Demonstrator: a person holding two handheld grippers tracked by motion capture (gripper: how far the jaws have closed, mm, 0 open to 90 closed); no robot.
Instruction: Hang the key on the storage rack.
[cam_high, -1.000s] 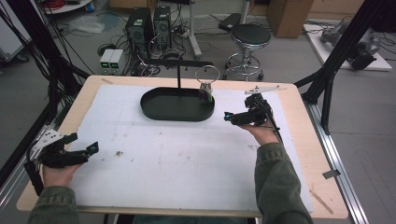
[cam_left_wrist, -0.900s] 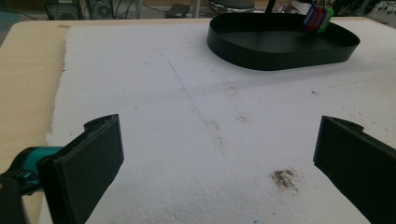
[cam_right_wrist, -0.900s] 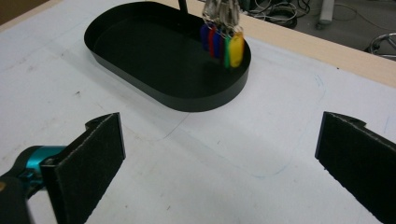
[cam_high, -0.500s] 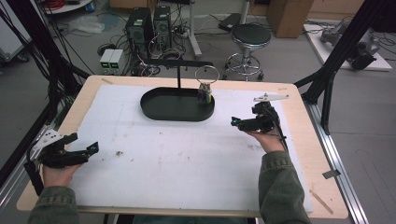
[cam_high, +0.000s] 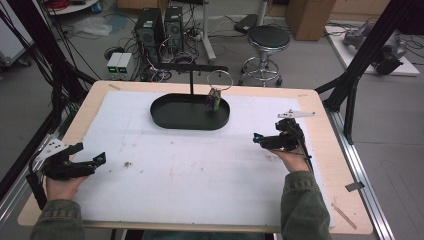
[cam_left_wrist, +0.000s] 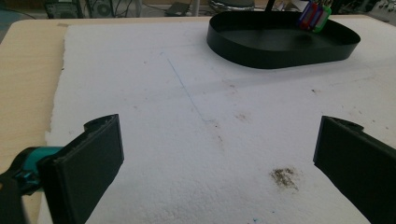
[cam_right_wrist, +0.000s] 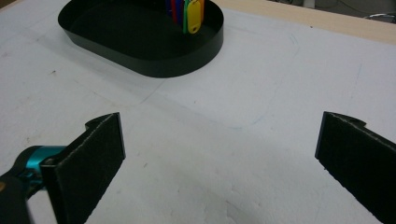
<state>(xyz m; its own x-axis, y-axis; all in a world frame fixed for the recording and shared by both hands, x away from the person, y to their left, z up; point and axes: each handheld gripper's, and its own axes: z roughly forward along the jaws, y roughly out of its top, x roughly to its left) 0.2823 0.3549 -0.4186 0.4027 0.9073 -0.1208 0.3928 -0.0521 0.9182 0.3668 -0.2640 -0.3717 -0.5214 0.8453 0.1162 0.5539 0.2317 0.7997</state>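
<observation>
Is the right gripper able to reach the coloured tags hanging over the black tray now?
Probably yes. The right gripper is open and holds nothing, and bare white mat lies between it and the coloured tags over the black tray.

A lab or workshop, by the look of it. Behind the table (cam_high: 340, 165) two computer towers (cam_high: 159, 26) stand on a bare grey floor in a tangle of cables (cam_high: 125, 47), with a black stool (cam_high: 268, 40) and a cardboard box (cam_high: 305, 12) beyond. Black metal frame struts (cam_high: 367, 50) rise at both sides of the table.
</observation>
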